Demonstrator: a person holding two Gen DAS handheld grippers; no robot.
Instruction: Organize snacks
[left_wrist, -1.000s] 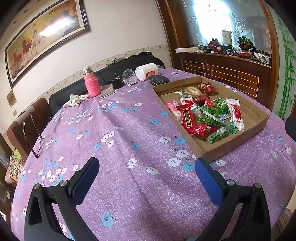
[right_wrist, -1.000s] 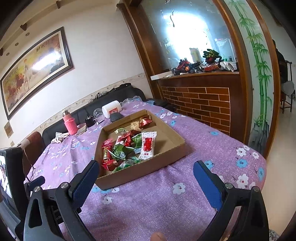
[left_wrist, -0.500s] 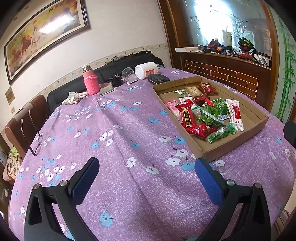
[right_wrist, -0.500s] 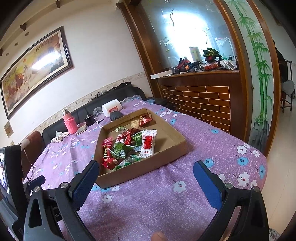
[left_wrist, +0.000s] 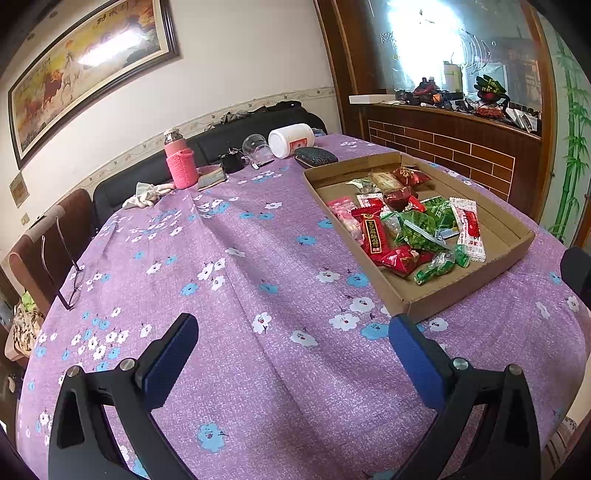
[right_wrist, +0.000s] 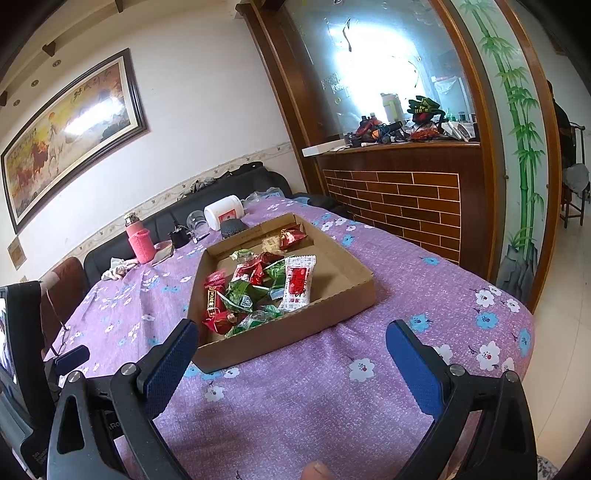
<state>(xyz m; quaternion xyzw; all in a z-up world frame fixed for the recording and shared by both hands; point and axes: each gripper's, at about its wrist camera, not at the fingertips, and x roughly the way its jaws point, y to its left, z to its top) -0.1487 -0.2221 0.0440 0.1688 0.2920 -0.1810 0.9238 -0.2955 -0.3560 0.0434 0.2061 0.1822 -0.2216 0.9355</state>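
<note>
A shallow cardboard tray (left_wrist: 513, 218) (right_wrist: 354, 284) lies on the purple flowered tablecloth (left_wrist: 240, 295) and holds a loose pile of wrapped snacks (left_wrist: 410, 229) (right_wrist: 258, 288) in red, green, pink and white. A white and red packet (left_wrist: 468, 229) (right_wrist: 297, 282) lies on the pile's right side. My left gripper (left_wrist: 293, 328) hovers open over bare cloth, to the left of and nearer than the tray. Open too, my right gripper (right_wrist: 290, 334) hangs over the tray's near edge, nothing between its fingers. The left gripper's body (right_wrist: 33, 362) shows at the left of the right wrist view.
At the table's far end stand a pink bottle (left_wrist: 178, 162), a lying white jar (left_wrist: 291, 134), a glass cup (left_wrist: 255, 146) and a dark pouch (left_wrist: 316, 157). Glasses (left_wrist: 61, 266) lie near the left edge. Chairs, a dark sofa and a brick-fronted counter (right_wrist: 399, 192) surround the table.
Both views have drifted only slightly; the left gripper edged a little lower and forward. Both grippers stay open and the snacks have not moved.
</note>
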